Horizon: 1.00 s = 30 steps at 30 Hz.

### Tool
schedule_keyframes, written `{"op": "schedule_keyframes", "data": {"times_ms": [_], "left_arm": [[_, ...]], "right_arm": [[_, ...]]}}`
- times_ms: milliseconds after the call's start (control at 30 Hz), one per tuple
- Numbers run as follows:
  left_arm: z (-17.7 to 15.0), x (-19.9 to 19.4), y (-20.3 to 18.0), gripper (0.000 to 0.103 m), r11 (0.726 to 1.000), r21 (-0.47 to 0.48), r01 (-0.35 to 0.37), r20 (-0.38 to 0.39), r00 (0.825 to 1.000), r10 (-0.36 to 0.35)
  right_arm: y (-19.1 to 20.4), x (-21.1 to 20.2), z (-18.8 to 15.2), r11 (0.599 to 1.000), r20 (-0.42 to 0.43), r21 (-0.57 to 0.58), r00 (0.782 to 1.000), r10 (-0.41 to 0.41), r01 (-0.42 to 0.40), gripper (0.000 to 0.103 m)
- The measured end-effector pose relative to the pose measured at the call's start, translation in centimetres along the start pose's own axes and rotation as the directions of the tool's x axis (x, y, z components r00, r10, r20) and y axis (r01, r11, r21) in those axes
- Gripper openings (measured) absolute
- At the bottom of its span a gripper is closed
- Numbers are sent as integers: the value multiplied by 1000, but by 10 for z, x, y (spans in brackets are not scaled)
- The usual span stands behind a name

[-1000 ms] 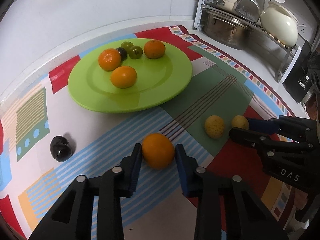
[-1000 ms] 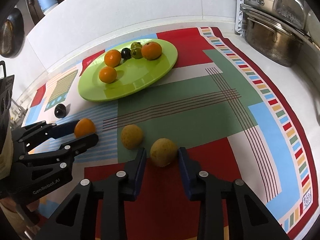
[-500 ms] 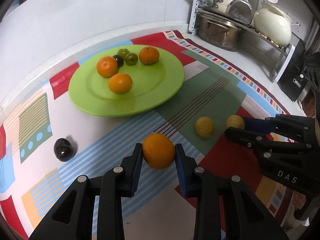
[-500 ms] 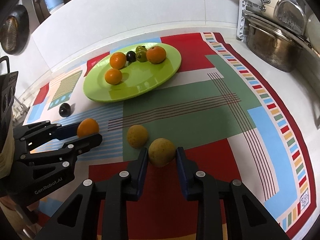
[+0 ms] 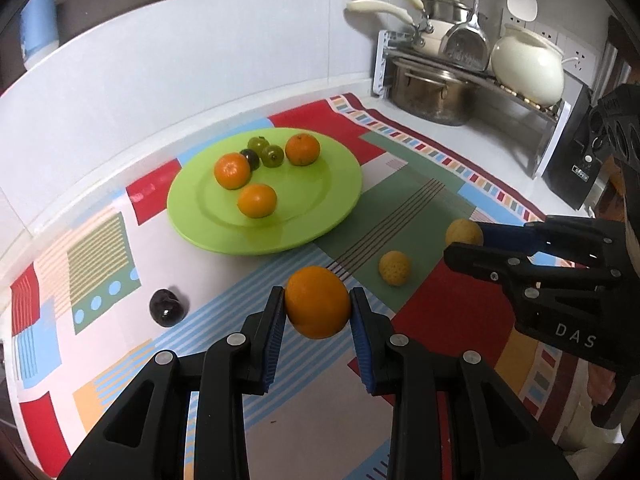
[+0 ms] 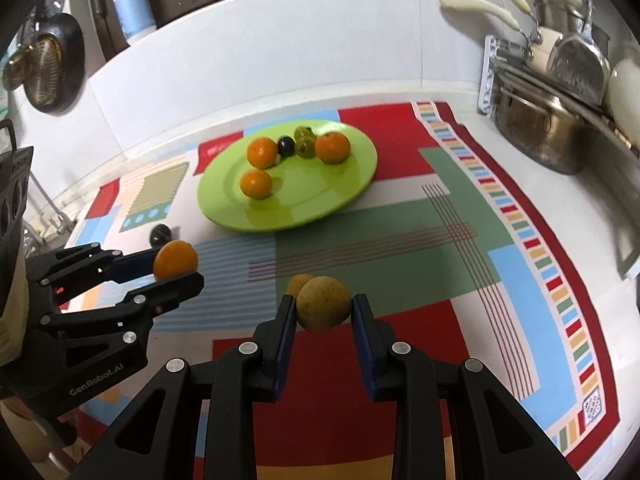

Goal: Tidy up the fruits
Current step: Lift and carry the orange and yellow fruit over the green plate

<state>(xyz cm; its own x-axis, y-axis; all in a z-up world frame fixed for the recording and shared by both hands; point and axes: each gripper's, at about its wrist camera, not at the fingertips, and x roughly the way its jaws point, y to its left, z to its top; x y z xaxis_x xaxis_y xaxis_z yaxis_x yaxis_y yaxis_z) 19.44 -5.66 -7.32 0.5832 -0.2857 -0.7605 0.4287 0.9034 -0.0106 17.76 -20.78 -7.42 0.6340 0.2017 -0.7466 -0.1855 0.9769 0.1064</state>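
Note:
My left gripper (image 5: 318,306) is shut on an orange (image 5: 317,302), held above the patterned mat. From the right wrist view the same orange (image 6: 176,259) shows in the left gripper (image 6: 178,266). My right gripper (image 6: 323,309) is shut on a yellow-brown fruit (image 6: 323,303), also lifted off the mat; in the left wrist view this fruit (image 5: 464,233) sits at the right gripper's (image 5: 466,238) tips. A second yellow-brown fruit (image 5: 395,267) lies on the mat between them. The green plate (image 5: 320,216) farther back holds three oranges, two green fruits and one dark fruit.
A dark plum-like fruit (image 5: 166,307) lies on the mat at the left. A metal rack with a steel pot (image 5: 434,94), pans and a cream pot (image 5: 528,70) stands at the back right. A black appliance (image 5: 576,160) is beside it. A soap bottle (image 6: 134,2) stands on the ledge.
Both grippers closed onto their fruits and rose with them off the mat; the plate and loose fruits now look farther below.

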Motion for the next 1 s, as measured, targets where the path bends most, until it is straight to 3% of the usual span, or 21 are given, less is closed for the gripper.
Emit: {"op": "schedule_keyframes", "data": {"times_ms": [400, 1000], "left_arm": [[14, -34, 5, 32, 1000, -5, -25, 91, 996, 26], [47, -45, 29, 32, 996, -11, -94, 182, 979, 94]], "right_arm": [[14, -24, 18, 998, 82, -41, 996, 41, -37, 29], [31, -28, 59, 994, 159, -71, 982, 98, -87, 29]]}}
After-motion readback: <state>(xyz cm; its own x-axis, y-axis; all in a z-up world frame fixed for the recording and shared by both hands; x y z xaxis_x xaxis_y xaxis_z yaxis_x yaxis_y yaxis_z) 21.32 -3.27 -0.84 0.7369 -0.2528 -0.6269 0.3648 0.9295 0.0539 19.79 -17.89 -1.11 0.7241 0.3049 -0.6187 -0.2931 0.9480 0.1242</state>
